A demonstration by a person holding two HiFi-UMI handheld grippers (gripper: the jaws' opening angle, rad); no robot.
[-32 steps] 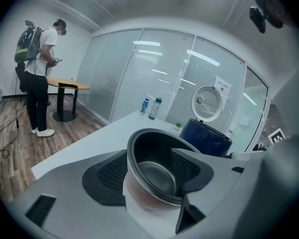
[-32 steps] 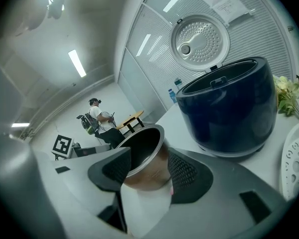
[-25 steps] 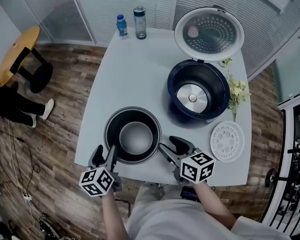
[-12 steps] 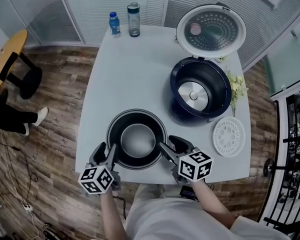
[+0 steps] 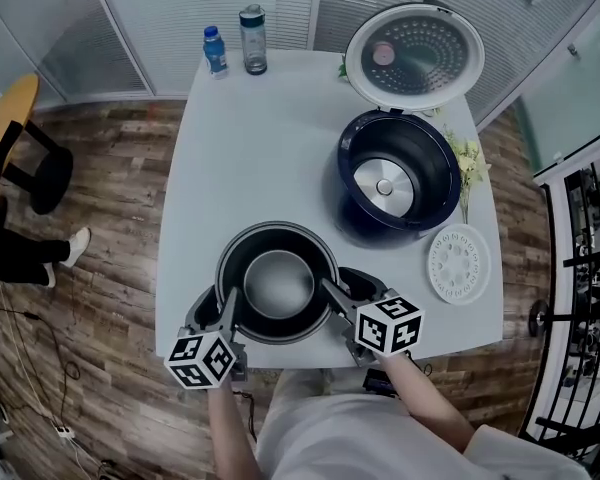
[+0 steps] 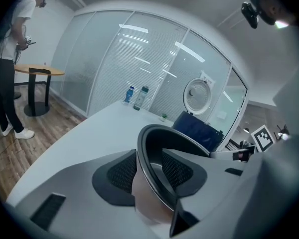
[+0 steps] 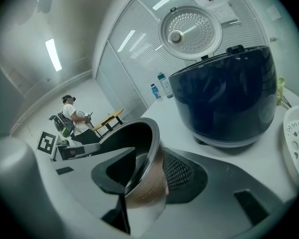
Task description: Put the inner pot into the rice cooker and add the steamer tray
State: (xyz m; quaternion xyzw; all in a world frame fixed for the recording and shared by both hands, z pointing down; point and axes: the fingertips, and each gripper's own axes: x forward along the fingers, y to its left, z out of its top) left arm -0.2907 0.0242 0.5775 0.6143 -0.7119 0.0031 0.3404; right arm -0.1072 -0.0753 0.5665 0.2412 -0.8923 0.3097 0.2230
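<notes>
1. Fingers (image 6: 122, 176) of the left gripper (image 6: 148, 169) straddle the near-left wall of the inner pot (image 5: 277, 283), one mesh-textured pad outside and one inside. Its jaws have just been closing and stand about half open, near the wall, with no firm pinch to be seen.
2. The right gripper (image 7: 149, 176) does the same on the pot's near-right wall. Its jaws have also just been closing, and its ribbed outer pad lies just beside the metal.
3. In the head view both grippers reach forward from the person's forearms, angled downward and converging on the pot from either side. The left marker cube (image 5: 202, 358) and the right marker cube (image 5: 388, 323) sit nearest the body.
4. The pot rests at the near edge of the table (image 5: 250, 148), well apart from the rice cooker (image 5: 395, 178). It is round, with a dark non-stick inside, a thin rolled rim, a duller grey floor and a shiny bare-metal outer wall.
5. The cooker is a glossy dark-blue tub with a silver heating plate at its bottom. Its round lid (image 5: 413, 56) stands open, its inner face perforated.
6. The steamer tray (image 5: 458, 263), a flat white disc with holes, lies on the table just near-right of the cooker.
7. The tabletop is smooth and pale grey.
</notes>
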